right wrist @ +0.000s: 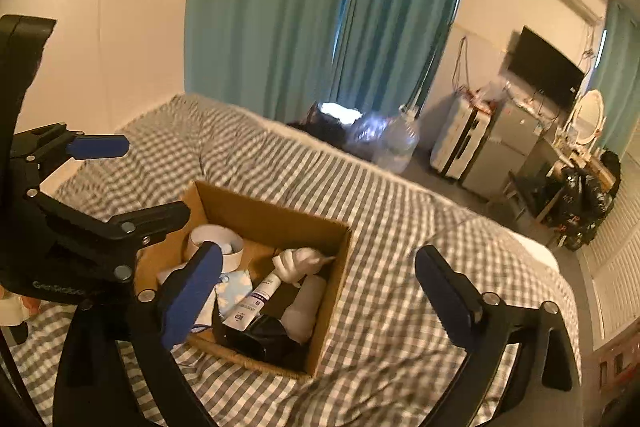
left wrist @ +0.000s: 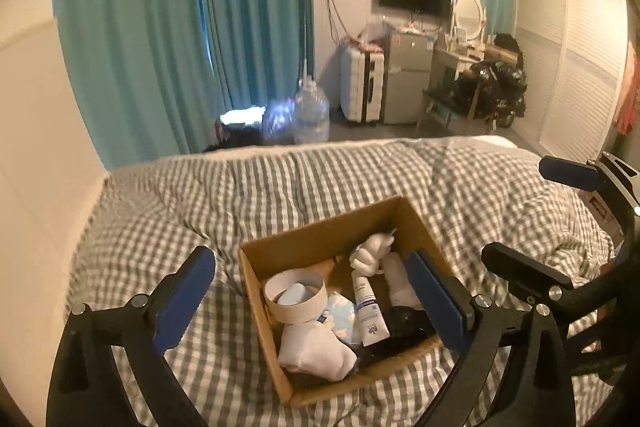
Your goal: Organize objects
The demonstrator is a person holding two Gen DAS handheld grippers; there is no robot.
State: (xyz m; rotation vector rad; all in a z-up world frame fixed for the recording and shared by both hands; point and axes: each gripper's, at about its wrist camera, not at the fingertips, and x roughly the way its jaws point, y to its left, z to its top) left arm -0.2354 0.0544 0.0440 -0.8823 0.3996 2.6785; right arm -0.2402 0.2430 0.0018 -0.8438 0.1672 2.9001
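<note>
Blue pads face each other far apart on the left gripper (left wrist: 310, 291), which hovers over the box (left wrist: 276, 343) and holds nothing. The right gripper (right wrist: 320, 287) is spread wide too, empty, beside the box's right wall. I judge both are opened this way to be ready for reaching in. The cardboard box sits on the checked bed (left wrist: 248, 179), near its front edge — it keeps the loose things together: a tape ring (left wrist: 295, 297), a tube (left wrist: 368, 311), a white sock (left wrist: 314, 351) and a black item (right wrist: 256, 339).
</note>
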